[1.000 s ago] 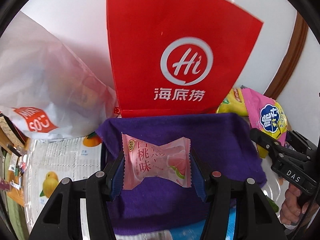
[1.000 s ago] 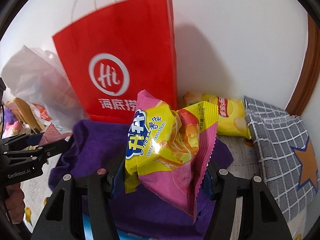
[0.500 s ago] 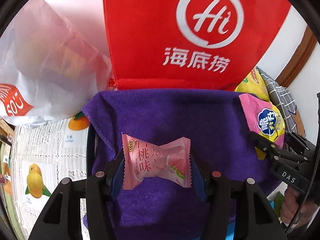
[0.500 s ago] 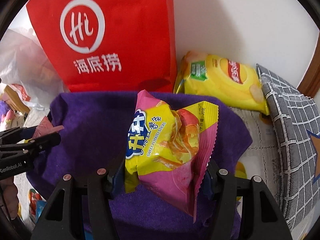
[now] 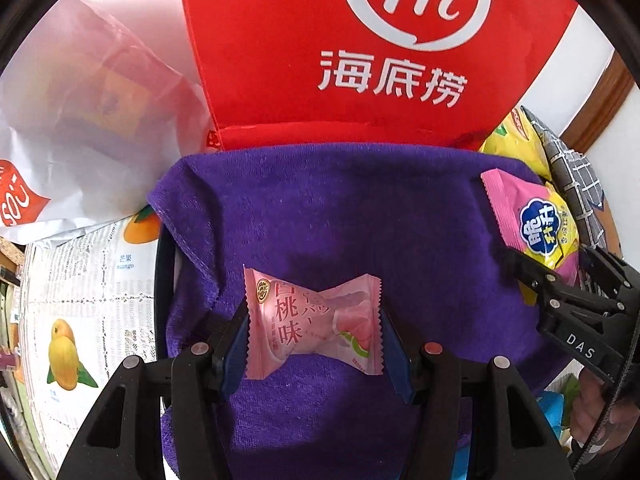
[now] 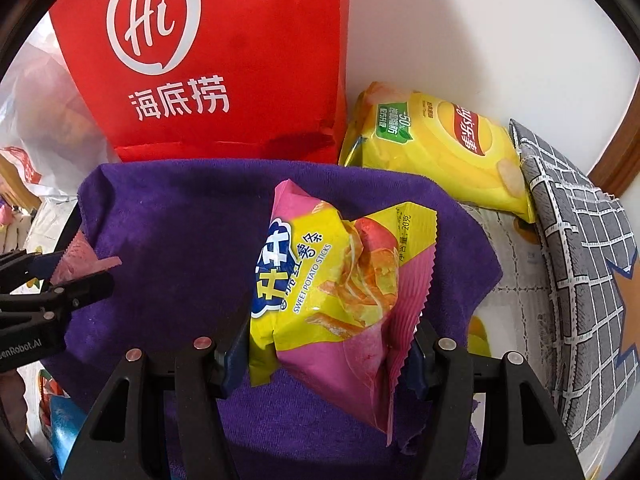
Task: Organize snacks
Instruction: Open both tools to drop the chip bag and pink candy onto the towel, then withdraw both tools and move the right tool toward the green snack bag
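Note:
My left gripper (image 5: 314,330) is shut on a pink peach-flavour candy packet (image 5: 312,322) and holds it over a purple towel (image 5: 360,208). My right gripper (image 6: 330,340) is shut on a pink and yellow sweet potato sticks bag (image 6: 340,288), over the same towel (image 6: 172,232). The right gripper with its bag shows at the right of the left wrist view (image 5: 560,292). The left gripper with its candy shows at the left of the right wrist view (image 6: 60,284).
A red paper bag (image 5: 360,52) stands behind the towel against the white wall. A white plastic bag (image 5: 80,128) lies at the left. A yellow chips bag (image 6: 436,148) and a grey checked cloth (image 6: 580,264) lie at the right. A fruit-print tablecloth (image 5: 80,300) covers the table.
Both grippers have moved forward and down towards the purple towel and red bag, still holding their snacks. The towel now fills more of both views.

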Tool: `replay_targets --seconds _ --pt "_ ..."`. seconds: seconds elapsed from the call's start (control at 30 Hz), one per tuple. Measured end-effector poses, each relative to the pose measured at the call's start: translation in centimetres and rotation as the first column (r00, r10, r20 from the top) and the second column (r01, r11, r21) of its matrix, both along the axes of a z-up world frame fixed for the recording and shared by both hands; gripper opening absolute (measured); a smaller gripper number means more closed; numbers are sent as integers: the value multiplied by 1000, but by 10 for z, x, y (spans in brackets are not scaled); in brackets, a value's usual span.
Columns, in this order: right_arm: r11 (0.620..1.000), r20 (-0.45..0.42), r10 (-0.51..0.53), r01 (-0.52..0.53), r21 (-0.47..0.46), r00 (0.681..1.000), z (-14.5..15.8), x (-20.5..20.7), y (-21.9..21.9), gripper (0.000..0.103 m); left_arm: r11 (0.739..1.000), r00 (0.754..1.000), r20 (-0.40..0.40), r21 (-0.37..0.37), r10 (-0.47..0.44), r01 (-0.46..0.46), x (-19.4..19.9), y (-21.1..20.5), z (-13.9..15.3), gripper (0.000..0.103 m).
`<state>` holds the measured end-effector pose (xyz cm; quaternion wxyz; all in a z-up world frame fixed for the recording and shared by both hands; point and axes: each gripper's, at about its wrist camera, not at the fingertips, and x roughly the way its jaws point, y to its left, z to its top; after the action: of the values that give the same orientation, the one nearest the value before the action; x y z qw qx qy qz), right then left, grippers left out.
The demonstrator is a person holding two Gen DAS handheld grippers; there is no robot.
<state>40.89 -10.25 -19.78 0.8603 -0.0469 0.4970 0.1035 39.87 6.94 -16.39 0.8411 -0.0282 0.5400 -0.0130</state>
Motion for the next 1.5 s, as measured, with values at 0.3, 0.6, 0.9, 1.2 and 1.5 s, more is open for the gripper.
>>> replay_targets --seconds 0.3,0.6,0.9,1.2,1.5 --pt "1000 -10 11 -11 12 1000 9 2 2 70 1000 1000 -1 -17 -10 10 -3 -3 7 60" --pt "999 66 -35 33 35 997 54 -35 -14 85 998 998 56 -43 -35 38 -19 -4 37 71" --pt "995 118 -100 96 33 988 88 -94 -39 85 997 985 161 -26 -61 66 -48 -8 81 74" --pt "973 229 -187 213 -93 955 115 -156 -61 88 998 962 268 -27 -53 63 -99 -10 118 74" --pt "974 243 -225 216 61 944 121 -202 -89 88 999 962 273 37 0 -10 -155 7 124 74"
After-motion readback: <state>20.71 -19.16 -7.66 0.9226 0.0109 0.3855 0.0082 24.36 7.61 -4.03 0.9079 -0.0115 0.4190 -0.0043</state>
